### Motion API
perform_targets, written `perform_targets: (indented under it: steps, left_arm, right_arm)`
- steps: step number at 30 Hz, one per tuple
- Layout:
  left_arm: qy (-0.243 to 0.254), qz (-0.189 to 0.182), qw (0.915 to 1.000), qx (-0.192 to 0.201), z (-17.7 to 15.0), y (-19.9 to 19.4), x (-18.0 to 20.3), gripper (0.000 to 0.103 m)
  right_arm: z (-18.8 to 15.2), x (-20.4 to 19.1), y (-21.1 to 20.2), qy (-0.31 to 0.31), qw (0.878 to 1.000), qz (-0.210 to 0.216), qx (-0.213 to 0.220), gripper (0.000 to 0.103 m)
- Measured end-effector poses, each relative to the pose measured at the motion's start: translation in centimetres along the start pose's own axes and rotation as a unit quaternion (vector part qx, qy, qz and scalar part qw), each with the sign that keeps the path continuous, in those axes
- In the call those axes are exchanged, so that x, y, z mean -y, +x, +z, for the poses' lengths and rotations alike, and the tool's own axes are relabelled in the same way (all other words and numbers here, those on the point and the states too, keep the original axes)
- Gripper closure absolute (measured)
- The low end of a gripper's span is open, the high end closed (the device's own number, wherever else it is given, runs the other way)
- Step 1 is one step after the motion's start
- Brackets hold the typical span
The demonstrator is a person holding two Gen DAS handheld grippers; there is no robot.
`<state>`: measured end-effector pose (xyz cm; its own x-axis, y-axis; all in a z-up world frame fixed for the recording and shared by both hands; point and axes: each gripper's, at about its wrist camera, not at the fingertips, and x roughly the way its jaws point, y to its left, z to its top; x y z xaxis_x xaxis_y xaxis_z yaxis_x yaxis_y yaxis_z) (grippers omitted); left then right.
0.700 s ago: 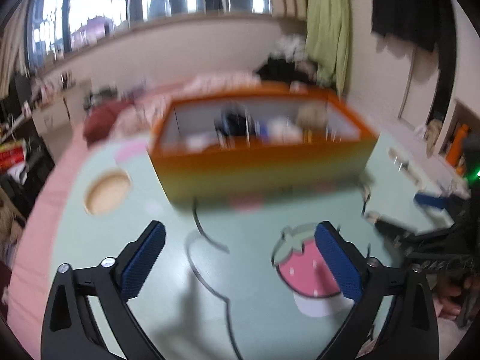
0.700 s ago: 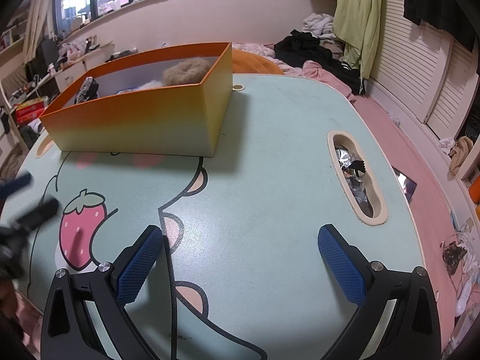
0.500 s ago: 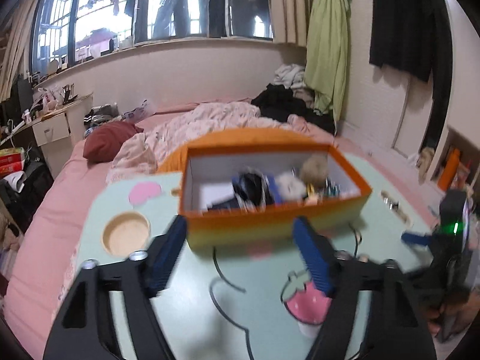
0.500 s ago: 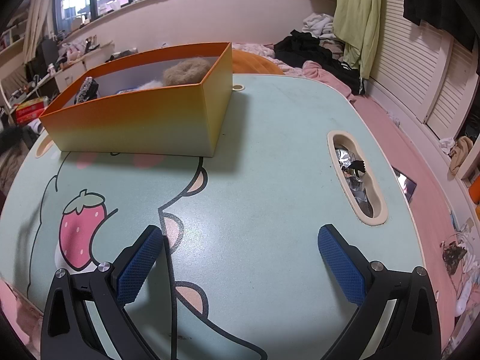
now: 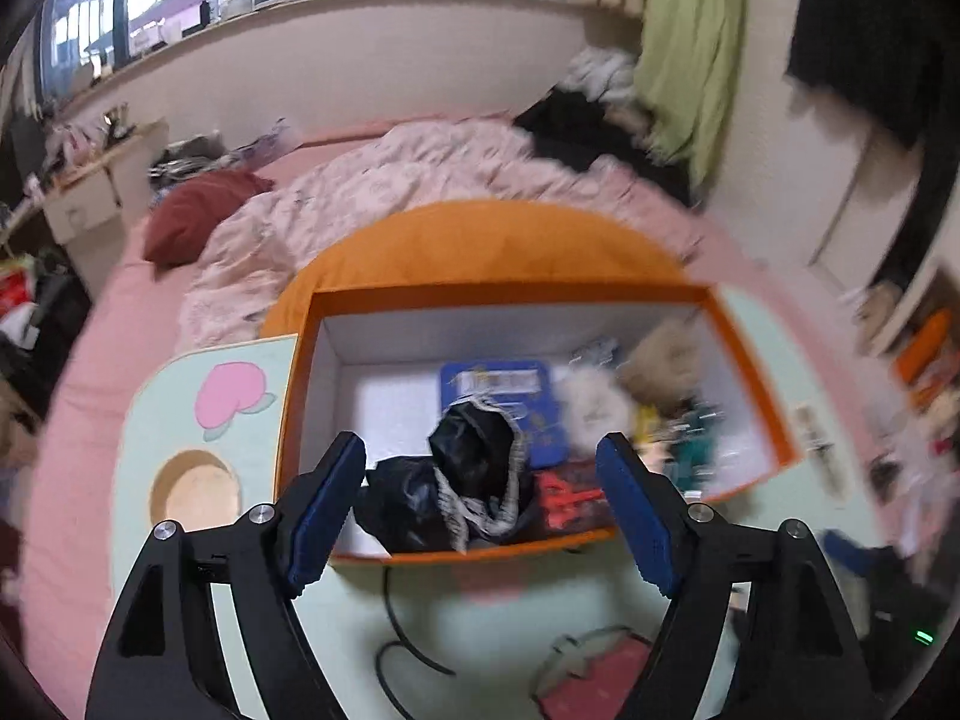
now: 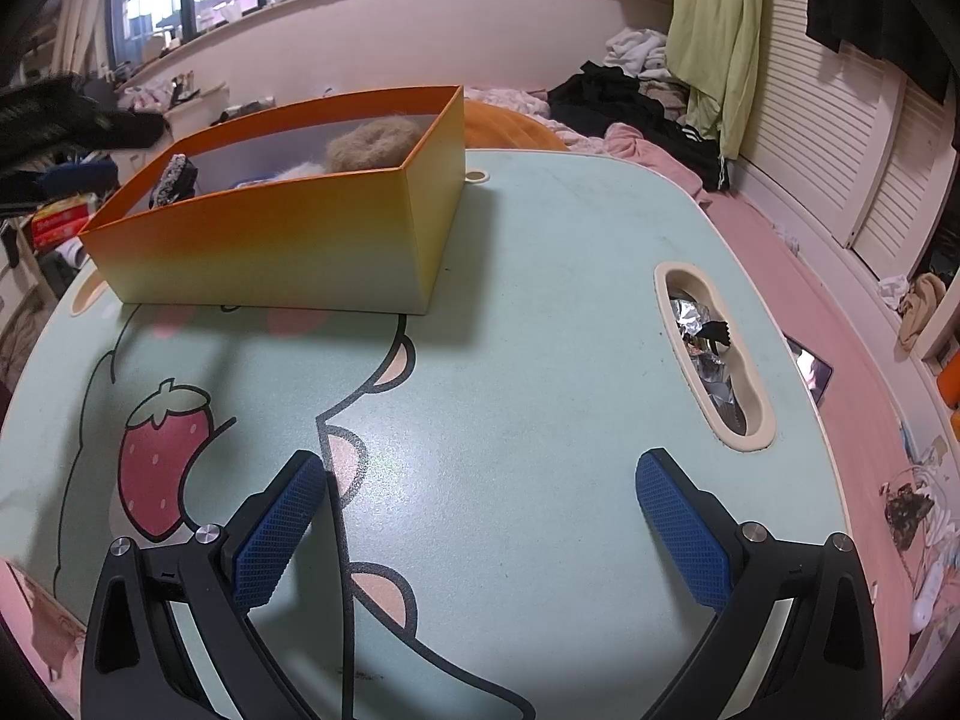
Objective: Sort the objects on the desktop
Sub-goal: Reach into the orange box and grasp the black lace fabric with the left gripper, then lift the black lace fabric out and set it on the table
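An orange cardboard box stands on the mint cartoon-print table. It holds a black cloth with pale lace trim, a blue packet, a white fluffy scrunchie, a tan one and a red item. My left gripper hovers above the box's near wall, tilted down into it, open, pads touching nothing. My right gripper stands open over bare tabletop, well in front of the box, nothing between its fingers.
A slot in the table holds crumpled foil wrappers. A round cup recess lies left of the box. A black cable runs across the table between my right fingers. A bed with bedding and clothes lies behind the table.
My left gripper has risen and moved forward from low over the strawberry print to above the box, and its jaws have narrowed. The right gripper has not moved.
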<state>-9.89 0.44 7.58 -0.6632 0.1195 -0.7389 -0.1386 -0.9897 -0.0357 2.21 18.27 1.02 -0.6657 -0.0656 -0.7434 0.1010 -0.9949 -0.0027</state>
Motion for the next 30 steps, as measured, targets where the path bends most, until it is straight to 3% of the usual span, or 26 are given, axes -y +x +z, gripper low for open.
perform_targets:
  steps: [1, 2, 3, 5, 7, 9, 11, 14, 17, 20, 22, 24, 25, 27, 29, 30]
  left_arm:
    - [-0.001, 0.002, 1.0, -0.004, 0.1, 0.7, 0.0, 0.03]
    - [-0.008, -0.004, 0.9999, -0.007, 0.1, 1.2, -0.2, 0.058]
    - [-0.016, -0.012, 0.9997, -0.017, 0.1, 1.8, -0.5, 0.074]
    - [-0.022, -0.037, 0.9987, -0.026, 0.2, 2.4, -1.1, 0.085]
    - [-0.023, -0.04, 0.9989, -0.01, 0.2, 1.6, -1.6, 0.087]
    - [-0.036, -0.069, 0.9964, 0.033, 0.4, -0.7, -2.4, 0.088]
    - [-0.043, -0.095, 0.9896, 0.099, 0.4, -5.2, -3.1, 0.088]
    - [-0.031, -0.131, 0.9776, 0.161, -0.4, -11.1, -3.1, 0.088]
    - [-0.004, -0.175, 0.9703, 0.167, -2.9, -14.3, -2.5, 0.088]
    - [0.0, -0.206, 0.9709, 0.122, -6.1, -12.8, -1.7, 0.088]
    - [0.002, -0.214, 0.972, 0.097, -7.5, -10.3, -0.9, 0.084]
    - [-0.006, -0.198, 0.9758, 0.092, -8.6, -7.9, -0.1, 0.069]
    - [-0.012, -0.185, 0.978, 0.097, -8.9, -7.0, 0.2, 0.059]
    - [-0.023, -0.167, 0.9774, 0.127, -9.3, -7.2, 0.2, 0.049]
    - [-0.041, -0.131, 0.9785, 0.153, -9.7, -8.1, -0.2, 0.023]
    - [-0.043, -0.119, 0.9798, 0.155, -9.9, -8.8, -0.4, 0.018]
  right_arm:
    - [0.0, 0.0, 0.0, 0.0, 1.0, 0.0, 0.0, 0.0]
    - [-0.1, 0.0, 0.0, 0.0, 1.0, 0.0, 0.0, 0.0]
    - [-0.1, 0.0, 0.0, 0.0, 1.0, 0.0, 0.0, 0.0]
    - [-0.2, 0.1, 0.0, -0.001, 1.0, 0.0, 0.001, 0.0]
    - [-0.2, 0.4, -0.1, -0.001, 1.0, 0.001, 0.001, 0.0]
    - [-0.2, 0.3, 0.0, -0.001, 1.0, 0.001, 0.001, 0.0]
    - [-0.1, 0.0, 0.1, -0.001, 1.0, 0.001, 0.001, 0.0]
    - [-0.1, 0.1, 0.1, -0.002, 1.0, 0.001, 0.002, 0.0]
    - [0.0, 0.0, 0.1, -0.002, 1.0, 0.001, 0.002, 0.0]
    - [0.0, 0.0, 0.1, -0.002, 1.0, 0.001, 0.003, 0.0]
    - [0.0, -0.1, 0.1, -0.002, 1.0, 0.001, 0.003, 0.0]
    - [0.0, 0.1, 0.1, -0.002, 1.0, 0.001, 0.003, 0.0]
    - [0.0, 0.0, 0.1, -0.002, 1.0, 0.002, 0.003, 0.0]
    - [0.0, 0.1, 0.2, -0.002, 1.0, 0.002, 0.003, 0.0]
    - [0.2, 0.2, 0.2, -0.003, 1.0, 0.002, 0.004, 0.0]
    - [0.2, 0.3, 0.2, -0.003, 1.0, 0.002, 0.004, 0.0]
